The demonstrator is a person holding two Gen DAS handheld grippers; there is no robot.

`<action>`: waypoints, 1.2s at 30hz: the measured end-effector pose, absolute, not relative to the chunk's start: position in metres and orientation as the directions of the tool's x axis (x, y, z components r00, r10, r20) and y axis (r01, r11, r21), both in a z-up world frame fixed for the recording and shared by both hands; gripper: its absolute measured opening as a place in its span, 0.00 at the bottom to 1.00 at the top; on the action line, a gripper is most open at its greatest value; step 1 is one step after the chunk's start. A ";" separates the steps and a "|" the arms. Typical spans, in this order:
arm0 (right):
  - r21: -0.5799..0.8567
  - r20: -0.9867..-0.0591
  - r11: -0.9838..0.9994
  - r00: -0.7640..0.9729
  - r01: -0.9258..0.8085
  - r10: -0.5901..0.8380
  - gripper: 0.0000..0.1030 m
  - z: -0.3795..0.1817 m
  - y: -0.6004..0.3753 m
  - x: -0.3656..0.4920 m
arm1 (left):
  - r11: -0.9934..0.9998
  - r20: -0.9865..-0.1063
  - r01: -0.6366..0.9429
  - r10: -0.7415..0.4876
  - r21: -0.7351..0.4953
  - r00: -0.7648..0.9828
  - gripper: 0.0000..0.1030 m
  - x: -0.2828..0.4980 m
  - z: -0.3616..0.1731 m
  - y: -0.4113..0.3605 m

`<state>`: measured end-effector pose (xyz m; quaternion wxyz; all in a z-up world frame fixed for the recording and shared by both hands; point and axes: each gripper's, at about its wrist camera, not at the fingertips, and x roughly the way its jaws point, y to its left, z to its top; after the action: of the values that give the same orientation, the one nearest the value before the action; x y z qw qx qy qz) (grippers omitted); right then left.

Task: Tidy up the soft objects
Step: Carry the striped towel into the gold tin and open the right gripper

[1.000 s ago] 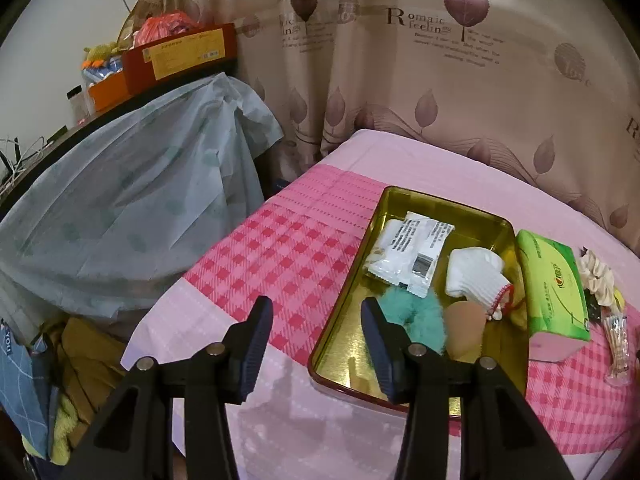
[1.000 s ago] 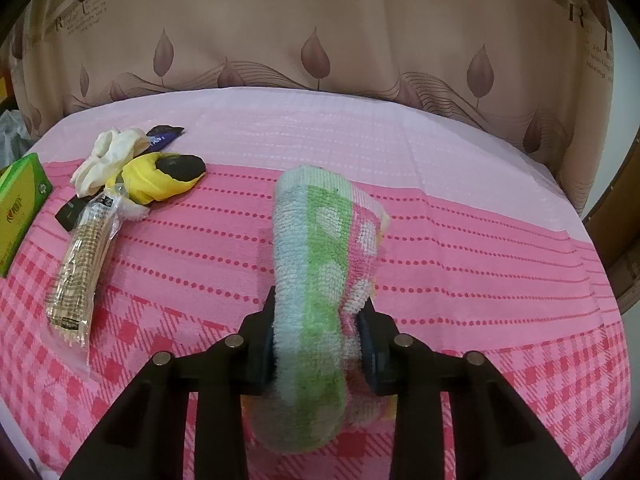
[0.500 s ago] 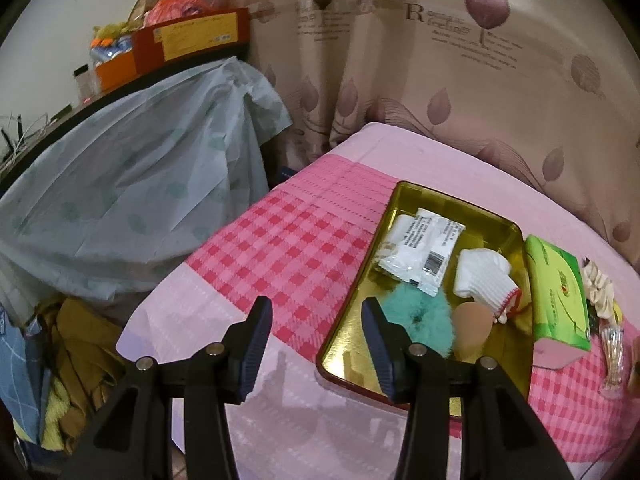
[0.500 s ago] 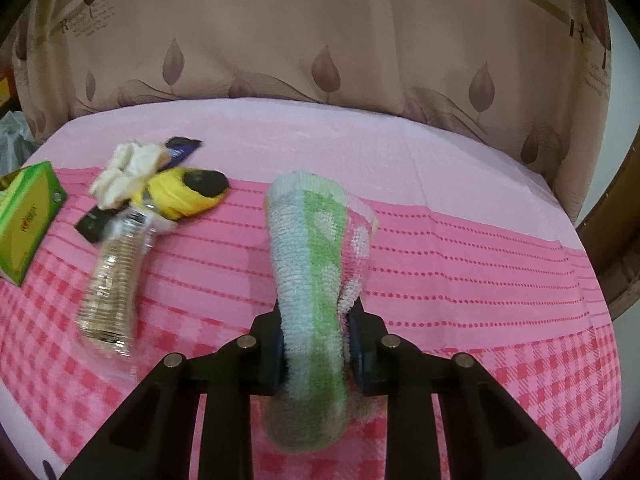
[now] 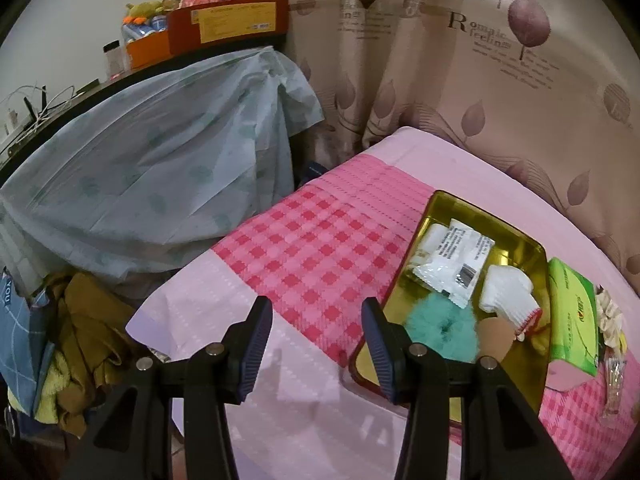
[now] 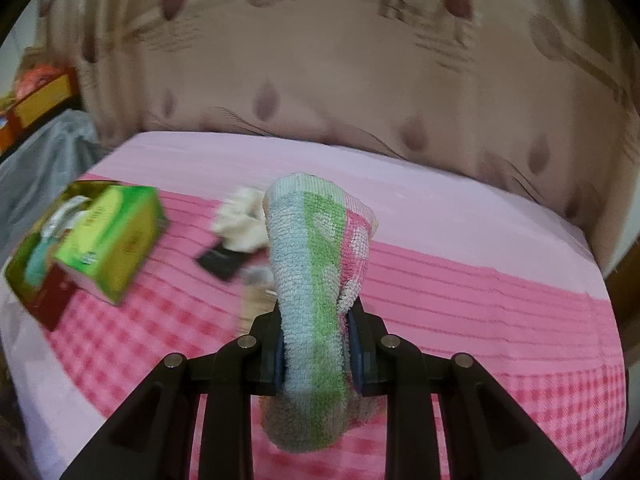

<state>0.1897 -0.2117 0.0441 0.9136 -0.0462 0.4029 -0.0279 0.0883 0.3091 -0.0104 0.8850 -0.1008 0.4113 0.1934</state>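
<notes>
R claw [image 6: 318,344] clamped tight on rolled towel [image 6: 312,280], held clear of bed, prob. for carry to tray [image 5: 532,248] w/ other soft items. L claw [image 5: 316,344] wide, empty, beside tray.

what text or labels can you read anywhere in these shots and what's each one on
"Romaic feelins": curtain, the smaller lines under it too small to read.
"YOU": blue cloth at the left edge.
Yellow label on the red box: too small.
White packet in the gold tray: print and barcode too small.
Green tissue box: logo unreadable, blurred in the right wrist view.
</notes>
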 end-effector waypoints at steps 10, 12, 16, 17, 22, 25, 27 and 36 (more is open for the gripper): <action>-0.032 -0.727 0.980 0.677 -0.198 0.113 0.22 0.054 -0.103 0.204 | 0.853 -0.772 -0.520 0.301 -0.044 0.559 0.46 0.082 -0.010 0.331; -0.012 -0.728 0.969 0.667 -0.246 0.160 0.22 0.053 -0.074 0.210 | 0.845 -0.773 -0.533 0.308 -0.046 0.555 0.46 0.082 -0.010 0.335; 0.024 -0.730 0.944 0.639 -0.330 0.242 0.22 0.050 -0.019 0.222 | 0.832 -0.774 -0.553 0.322 -0.043 0.545 0.46 0.081 -0.011 0.339; 0.033 -0.731 0.936 0.630 -0.351 0.262 0.22 0.049 -0.003 0.226 | 0.830 -0.775 -0.556 0.322 -0.045 0.543 0.46 0.081 -0.011 0.340; 0.046 -0.742 0.907 0.594 -0.418 0.311 0.22 0.039 0.061 0.239 | 0.824 -0.773 -0.565 0.332 -0.041 0.540 0.46 0.080 -0.011 0.343; 0.083 -0.757 0.904 0.563 -0.418 0.330 0.22 0.029 0.087 0.249 | 0.822 -0.768 -0.567 0.336 -0.043 0.546 0.46 0.079 -0.010 0.344; 0.093 -0.769 0.905 0.547 -0.415 0.330 0.22 0.023 0.102 0.258 | 0.823 -0.768 -0.566 0.334 -0.045 0.546 0.46 0.080 -0.010 0.344; 0.061 -0.795 0.919 0.537 -0.390 0.281 0.30 -0.002 0.137 0.292 | 0.825 -0.774 -0.563 0.323 -0.052 0.545 0.46 0.080 -0.011 0.346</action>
<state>0.2922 0.1372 -0.0024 0.8746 -0.0620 0.4409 0.1920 0.0798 0.3459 -0.0109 0.8661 -0.1490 0.4028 0.2559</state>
